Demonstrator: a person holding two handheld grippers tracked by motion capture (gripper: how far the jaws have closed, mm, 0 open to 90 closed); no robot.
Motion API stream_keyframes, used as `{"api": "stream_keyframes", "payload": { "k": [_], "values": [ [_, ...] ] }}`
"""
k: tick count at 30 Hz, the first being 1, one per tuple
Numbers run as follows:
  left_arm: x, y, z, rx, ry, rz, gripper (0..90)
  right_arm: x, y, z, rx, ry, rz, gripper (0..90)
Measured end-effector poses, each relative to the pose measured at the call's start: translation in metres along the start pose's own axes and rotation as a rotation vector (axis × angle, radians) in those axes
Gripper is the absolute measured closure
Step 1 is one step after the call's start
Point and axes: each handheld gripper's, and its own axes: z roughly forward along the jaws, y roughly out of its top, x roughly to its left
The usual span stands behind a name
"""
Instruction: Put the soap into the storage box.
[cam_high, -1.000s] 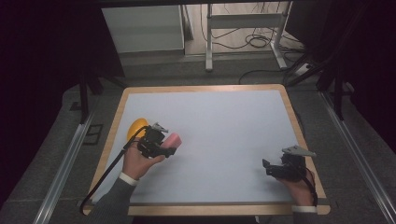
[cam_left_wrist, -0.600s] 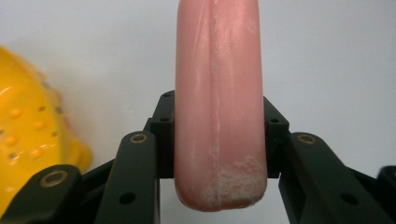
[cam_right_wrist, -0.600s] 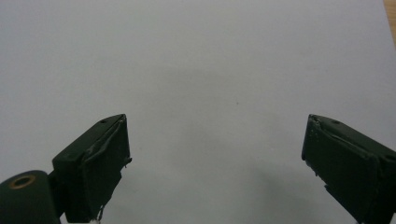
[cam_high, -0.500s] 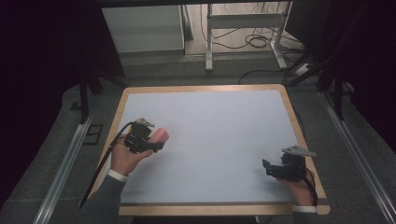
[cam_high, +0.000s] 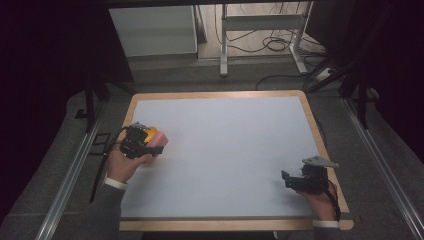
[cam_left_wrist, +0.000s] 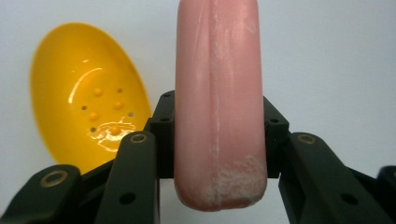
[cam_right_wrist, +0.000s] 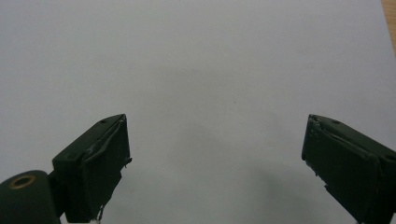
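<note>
**Soap carried back toward the yellow dish**

High view: the left tongs (cam_high: 150, 145) sat near the left edge of the tabletop (cam_high: 230, 150), clamped on a pink soap (cam_high: 160, 139). Over the past second the left hand (cam_high: 125, 162) had swung from nearer the middle out toward that edge and then eased a little back toward the person, the soap going with it. A sliver of the yellow dish (cam_high: 148, 132) peeked out just beyond the tongs, mostly hidden under them. The right tongs (cam_high: 289, 180) had not budged, resting near the right front corner, well apart from the soap. That shift probably meant the soap was being lined up over the dish, with the setting-down not yet done.

Left gripper view: the soap (cam_left_wrist: 218, 102) stood on end between the two black jaws, gripped across its narrow sides near its lower end, its chalky bottom edge closest to the camera. The dish (cam_left_wrist: 86, 105) lay below and to the left of the soap on the pale tabletop, open side up, with small drain holes and bumps in its floor. Soap and dish did not seem to touch, though the gap was hard to judge.

Right gripper view: the right tongs (cam_right_wrist: 217, 163) stood wide apart and empty over the bare tabletop.
</note>
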Motion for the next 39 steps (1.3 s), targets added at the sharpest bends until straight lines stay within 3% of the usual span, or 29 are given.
{"api": "stream_keyframes", "payload": {
  "k": [18, 39],
  "values": [
    [0.037, 0.009, -0.003, 0.004, 0.059, -0.085, 59.9, 0.001, 0.001, -0.001, -0.005, 0.002, 0.003, 7.4],
    [0.052, 0.006, 0.014, 0.043, 0.093, -0.132, 59.9, -0.001, 0.001, -0.001, -0.001, -0.004, 0.011, 7.4]
  ]
}}
